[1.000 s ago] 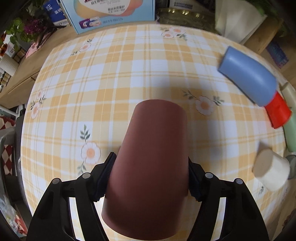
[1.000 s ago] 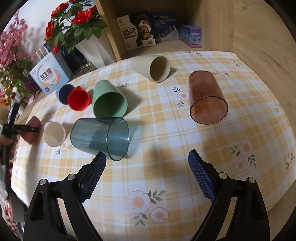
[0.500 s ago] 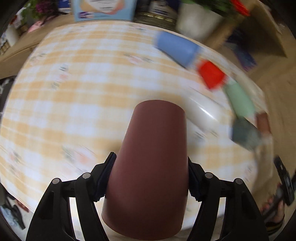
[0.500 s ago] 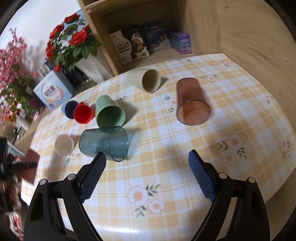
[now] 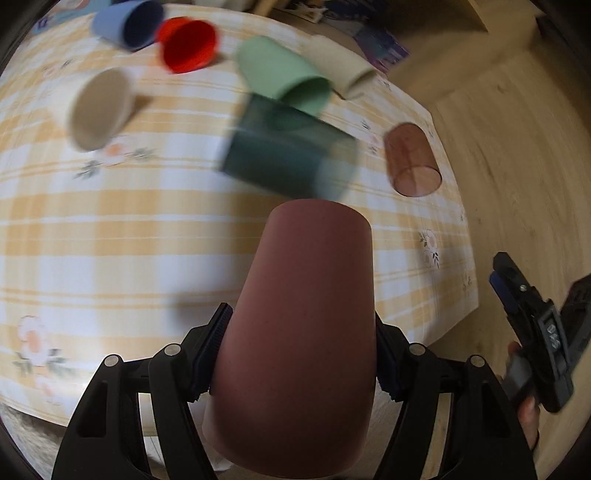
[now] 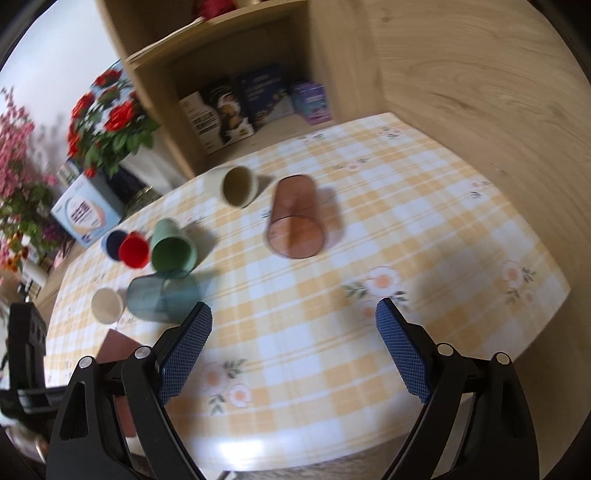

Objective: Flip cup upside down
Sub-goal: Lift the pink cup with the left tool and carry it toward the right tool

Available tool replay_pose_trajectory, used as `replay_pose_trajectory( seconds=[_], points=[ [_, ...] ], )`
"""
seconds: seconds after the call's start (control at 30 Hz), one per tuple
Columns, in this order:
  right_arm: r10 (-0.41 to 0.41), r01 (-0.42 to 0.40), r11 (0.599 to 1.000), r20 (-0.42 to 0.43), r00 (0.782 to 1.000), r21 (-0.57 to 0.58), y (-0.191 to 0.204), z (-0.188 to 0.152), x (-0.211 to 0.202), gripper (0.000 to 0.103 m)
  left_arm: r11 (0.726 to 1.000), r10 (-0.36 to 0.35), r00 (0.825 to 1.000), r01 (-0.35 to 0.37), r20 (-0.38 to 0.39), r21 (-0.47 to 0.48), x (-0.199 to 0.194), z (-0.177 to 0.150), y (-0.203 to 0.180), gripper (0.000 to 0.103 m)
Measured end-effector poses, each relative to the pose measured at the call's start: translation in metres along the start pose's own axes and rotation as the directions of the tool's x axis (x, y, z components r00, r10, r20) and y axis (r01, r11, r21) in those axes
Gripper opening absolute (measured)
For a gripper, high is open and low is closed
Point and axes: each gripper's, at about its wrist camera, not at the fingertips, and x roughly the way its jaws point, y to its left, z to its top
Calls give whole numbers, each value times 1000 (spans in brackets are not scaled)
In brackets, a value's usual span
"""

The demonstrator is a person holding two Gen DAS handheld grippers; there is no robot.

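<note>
My left gripper (image 5: 301, 350) is shut on a brown opaque cup (image 5: 299, 339), held above the near edge of the yellow checked table (image 5: 110, 229) with its closed base pointing away from the camera. The cup also shows at the lower left of the right wrist view (image 6: 116, 347). My right gripper (image 6: 293, 343) is open and empty above the table's near side; it shows at the far right of the left wrist view (image 5: 532, 317).
Several cups lie on their sides: blue (image 5: 125, 22), red (image 5: 188, 44), cream (image 5: 98, 109), green (image 5: 284, 75), beige (image 5: 341, 68), clear teal (image 5: 288, 158) and clear brown (image 5: 412, 164). A wooden shelf with boxes (image 6: 251, 99) and flowers (image 6: 107, 125) stand behind the table.
My left gripper has swung right with the brown cup, so the lying cups now fill its view. My right gripper has pulled back and risen, still open.
</note>
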Motion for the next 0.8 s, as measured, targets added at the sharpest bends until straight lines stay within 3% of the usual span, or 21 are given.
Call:
replay_pose_trajectory(
  seconds=[0.17, 0.27, 0.53, 0.8],
  points=[
    [-36, 36, 999, -3, 999, 24, -28, 5, 0, 87, 1000, -8, 1000, 9, -17, 16, 38, 8, -46, 67],
    [-45, 45, 999, 5, 999, 11, -38, 11, 0, 87, 999, 23, 1000, -23, 0, 24, 56, 18, -61, 67],
    [-76, 76, 997, 6, 997, 24, -61, 18, 2, 87, 995, 91, 996, -92, 25, 44, 82, 28, -72, 67],
    [-78, 78, 996, -15, 997, 50, -66, 12, 3, 87, 992, 86, 996, -89, 34, 92, 80, 26, -73, 68]
  ],
)
